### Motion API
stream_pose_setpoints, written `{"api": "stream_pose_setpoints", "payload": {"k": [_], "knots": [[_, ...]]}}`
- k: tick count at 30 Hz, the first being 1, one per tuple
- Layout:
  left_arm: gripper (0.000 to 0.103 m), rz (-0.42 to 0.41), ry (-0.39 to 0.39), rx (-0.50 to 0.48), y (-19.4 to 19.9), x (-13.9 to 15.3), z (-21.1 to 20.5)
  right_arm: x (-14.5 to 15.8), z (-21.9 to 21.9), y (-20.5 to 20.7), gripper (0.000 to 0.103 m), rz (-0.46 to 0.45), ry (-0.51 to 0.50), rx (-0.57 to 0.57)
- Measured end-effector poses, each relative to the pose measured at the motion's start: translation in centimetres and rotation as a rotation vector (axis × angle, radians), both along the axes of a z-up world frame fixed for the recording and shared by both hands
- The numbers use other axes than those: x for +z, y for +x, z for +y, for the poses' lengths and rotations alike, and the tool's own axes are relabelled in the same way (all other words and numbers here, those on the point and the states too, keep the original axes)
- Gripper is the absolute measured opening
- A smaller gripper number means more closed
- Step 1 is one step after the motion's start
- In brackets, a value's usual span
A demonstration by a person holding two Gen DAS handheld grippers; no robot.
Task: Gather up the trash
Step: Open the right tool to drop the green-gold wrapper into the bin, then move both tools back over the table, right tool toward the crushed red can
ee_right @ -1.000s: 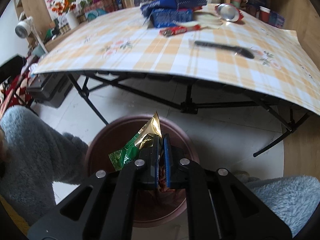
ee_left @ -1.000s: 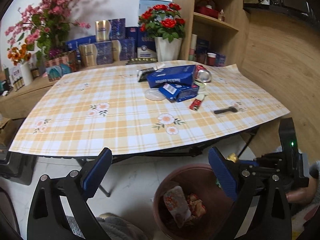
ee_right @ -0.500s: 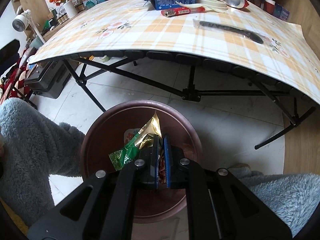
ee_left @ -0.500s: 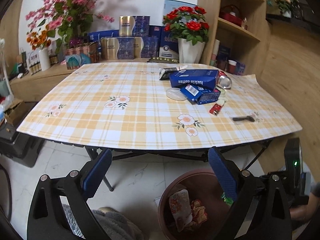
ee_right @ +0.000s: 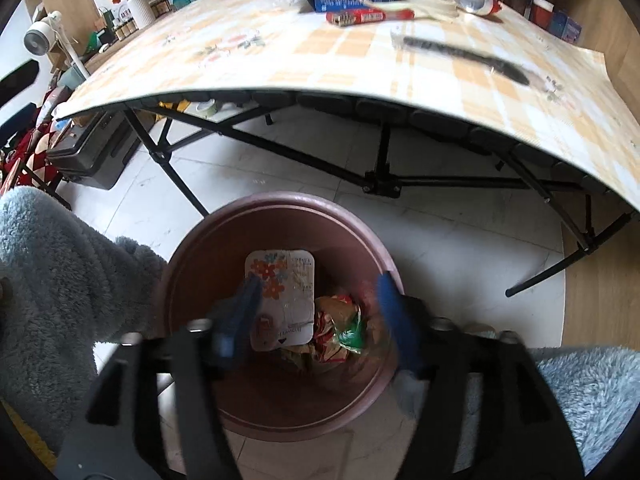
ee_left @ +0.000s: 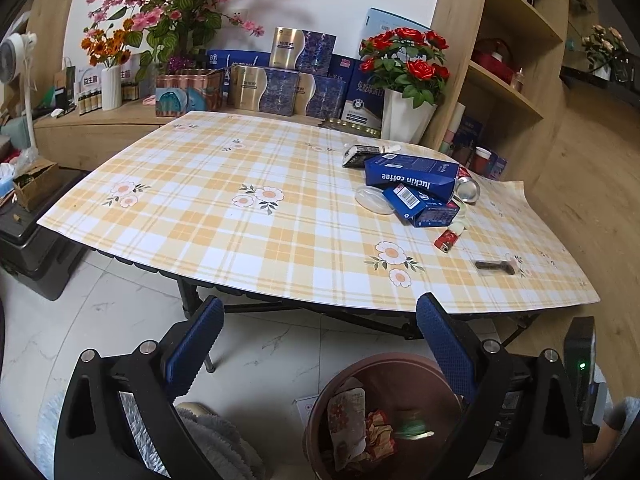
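Note:
My right gripper [ee_right: 316,300] hangs over the brown bin [ee_right: 280,201], its jaws opening and blurred, with nothing pressed between them. The green and gold wrapper [ee_right: 349,330] lies loose in the bin beside a flowered white packet [ee_right: 282,280]. My left gripper [ee_left: 320,340] stands open and empty above the floor, in front of the table and left of the bin [ee_left: 384,360]. On the checked table [ee_left: 240,232] lie two blue boxes [ee_left: 412,174], a can [ee_left: 468,190], a red pack [ee_left: 446,238] and a black wrapped utensil [ee_left: 494,267].
The folding table's black legs [ee_right: 380,184] cross just behind the bin. A person's fluffy grey sleeves [ee_right: 60,280] flank the right gripper. Flower pots [ee_left: 404,120] and gift boxes [ee_left: 280,88] line the back; wooden shelves [ee_left: 512,80] stand right, a black case [ee_left: 32,248] left.
The right gripper's jaws have opened and the green and gold wrapper has dropped into the bin. The left gripper has rolled, so the table now looks more level.

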State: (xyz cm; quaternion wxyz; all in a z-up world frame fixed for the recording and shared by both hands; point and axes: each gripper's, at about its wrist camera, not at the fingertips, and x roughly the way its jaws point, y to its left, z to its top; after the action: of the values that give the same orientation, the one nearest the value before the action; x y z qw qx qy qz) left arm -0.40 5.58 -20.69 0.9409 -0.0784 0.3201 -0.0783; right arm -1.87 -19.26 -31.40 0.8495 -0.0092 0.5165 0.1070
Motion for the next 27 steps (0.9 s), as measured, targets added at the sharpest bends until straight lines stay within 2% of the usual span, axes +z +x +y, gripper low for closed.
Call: {"api": "stream_pose_setpoints", "payload": {"k": [1,2,6,10,17,27], "knots": [[0.094,-0.002,0.002,-0.003,0.0,0.0,0.0,0.3,-0.1,-0.1,0.079,-0.013,0.005,-0.004],[0.094,-0.006,0.005,-0.005,0.0,0.1,-0.1,0.5,-0.3,-0.1,0.089,-0.026,0.006,-0.011],[0.094,-0.015,0.015,-0.014,-0.2,0.2,-0.3,1.3,-1.0,-0.1,0.097,-0.061,0.019,-0.048],[0.094,-0.014,0.009,-0.012,-0.2,0.2,-0.3,2.3,-2.0,-0.1,0.097,-0.094,0.039,-0.1],[0.094,-0.016,0.0,-0.017,0.1,0.4,-0.5,5.8,-4.5,0.3,0.097,-0.166,0.082,-0.191],[0.094,-0.04,0.006,-0.096,2.2,2.0,-2.1,11.0,-8.1,2.1,0.097,-0.247,0.096,-0.255]]}}
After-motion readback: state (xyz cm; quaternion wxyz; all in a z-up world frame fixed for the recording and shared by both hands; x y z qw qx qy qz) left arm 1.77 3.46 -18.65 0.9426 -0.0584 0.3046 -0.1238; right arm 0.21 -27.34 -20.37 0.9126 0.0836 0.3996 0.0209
